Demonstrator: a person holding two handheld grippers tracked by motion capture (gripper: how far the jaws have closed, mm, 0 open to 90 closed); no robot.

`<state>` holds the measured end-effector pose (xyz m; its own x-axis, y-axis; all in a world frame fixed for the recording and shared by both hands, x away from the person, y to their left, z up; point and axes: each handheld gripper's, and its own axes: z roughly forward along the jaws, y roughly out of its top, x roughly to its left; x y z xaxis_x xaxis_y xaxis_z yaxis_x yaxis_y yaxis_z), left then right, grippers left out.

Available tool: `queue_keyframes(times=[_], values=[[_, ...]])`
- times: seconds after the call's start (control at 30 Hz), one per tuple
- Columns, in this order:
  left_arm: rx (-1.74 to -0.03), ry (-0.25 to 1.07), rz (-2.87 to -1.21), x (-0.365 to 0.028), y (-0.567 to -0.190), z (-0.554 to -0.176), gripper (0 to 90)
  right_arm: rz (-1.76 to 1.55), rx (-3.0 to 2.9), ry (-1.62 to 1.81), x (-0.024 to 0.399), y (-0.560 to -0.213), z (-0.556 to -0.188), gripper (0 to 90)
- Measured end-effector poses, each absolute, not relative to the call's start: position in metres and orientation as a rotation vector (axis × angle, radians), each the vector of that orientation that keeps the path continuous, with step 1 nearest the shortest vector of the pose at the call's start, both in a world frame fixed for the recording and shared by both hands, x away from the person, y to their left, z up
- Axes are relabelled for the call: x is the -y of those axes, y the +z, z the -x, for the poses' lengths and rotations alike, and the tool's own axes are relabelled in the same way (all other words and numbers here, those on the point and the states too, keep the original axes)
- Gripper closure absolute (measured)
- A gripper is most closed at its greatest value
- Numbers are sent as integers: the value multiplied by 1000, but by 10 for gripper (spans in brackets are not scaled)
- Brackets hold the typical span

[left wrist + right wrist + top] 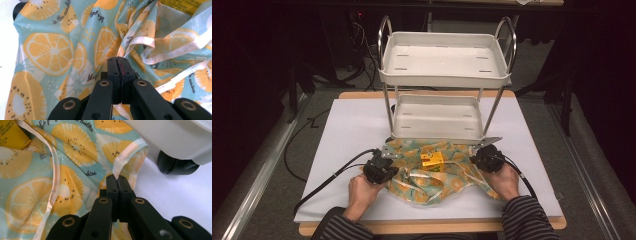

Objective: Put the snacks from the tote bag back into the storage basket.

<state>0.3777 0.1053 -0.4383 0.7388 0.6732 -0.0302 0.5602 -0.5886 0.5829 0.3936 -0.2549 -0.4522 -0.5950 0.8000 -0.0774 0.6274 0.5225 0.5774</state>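
Cloth (439, 175): thin fabric, pale blue with a print of orange and kiwi slices and a white hem, lying crumpled on the white mat (342, 130) near the person's edge of the table (362, 94), just in front of the cart (442, 85). Box (432, 160): small, yellow, sitting on the cloth about midway between the two tools; its printed side shows at the top edge of the left gripper view (183, 5) and the top left corner of the right gripper view (10, 133). Left gripper (381, 169): held in the left hand (362, 192) at the cloth's left edge; in its own view (117, 60) the jaws stand pressed together, pinching a fold of cloth beside a strip of white hem. Right gripper (486, 156): held in the right hand (502, 181) at the cloth's right edge, close to the cart's near right leg; in its own view (117, 178) the jaws are likewise clamped together, with the hemmed edge of the cloth caught between them. Cart: white, two trays on chrome posts, standing at the far half of the mat; its lower tray and a black caster (175, 165) sit just beyond the right gripper. Cables (327, 177): black, trailing from each gripper across the mat. Sleeves (527, 220): striped, entering at the bottom edge.
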Motion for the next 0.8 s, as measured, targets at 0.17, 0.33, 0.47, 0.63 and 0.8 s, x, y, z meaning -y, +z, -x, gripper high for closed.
queue_keyframes(times=[0.17, 0.33, 0.47, 0.63, 0.8], values=[[-952, 238, -2350, -112, -441, -377, 892, -1185, -2450, 718, 253, -454, -394, 900], [-952, 219, -2377, -111, -444, -376, 894, -1175, -2466, 685, 252, -456, -394, 900], [-953, 208, -2387, -111, -445, -377, 898, -1162, -2483, 663, 251, -457, -392, 900], [-956, 203, -2394, -111, -446, -380, 898, -1143, -2484, 648, 251, -457, -389, 900], [-963, 217, -2382, -112, -446, -382, 897, -1129, -2492, 648, 251, -457, -387, 900]])
